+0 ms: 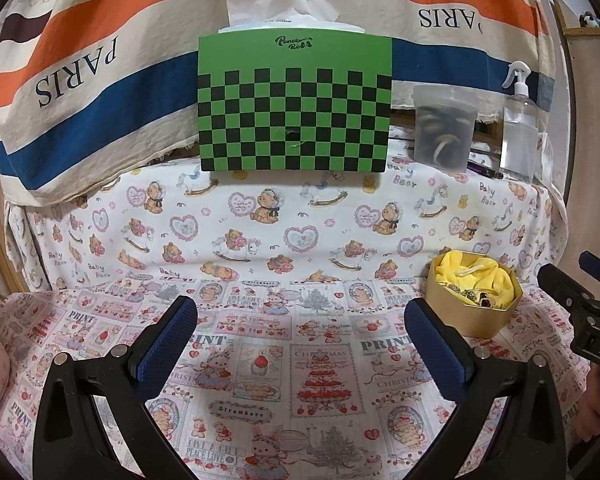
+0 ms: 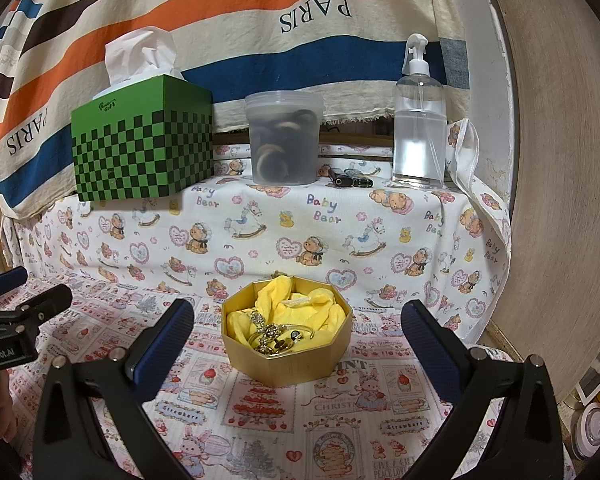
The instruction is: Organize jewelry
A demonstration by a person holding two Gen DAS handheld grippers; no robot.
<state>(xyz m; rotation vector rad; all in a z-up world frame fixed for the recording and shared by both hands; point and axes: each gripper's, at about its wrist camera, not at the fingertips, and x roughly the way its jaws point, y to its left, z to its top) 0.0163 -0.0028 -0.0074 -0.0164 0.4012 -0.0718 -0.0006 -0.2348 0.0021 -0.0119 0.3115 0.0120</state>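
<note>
The jewelry [image 2: 274,334] lies in a heap inside the gold box [image 2: 288,364], on yellow cloth [image 2: 300,310], toward the near side of the box. No piece shows loose on the tablecloth [image 2: 260,420]. That fits either pieces already gathered or a box awaiting sorting. The left gripper [image 1: 300,340] and right gripper [image 2: 298,344] both hang with jaws spread, holding nothing; the right one faces the box.
</note>
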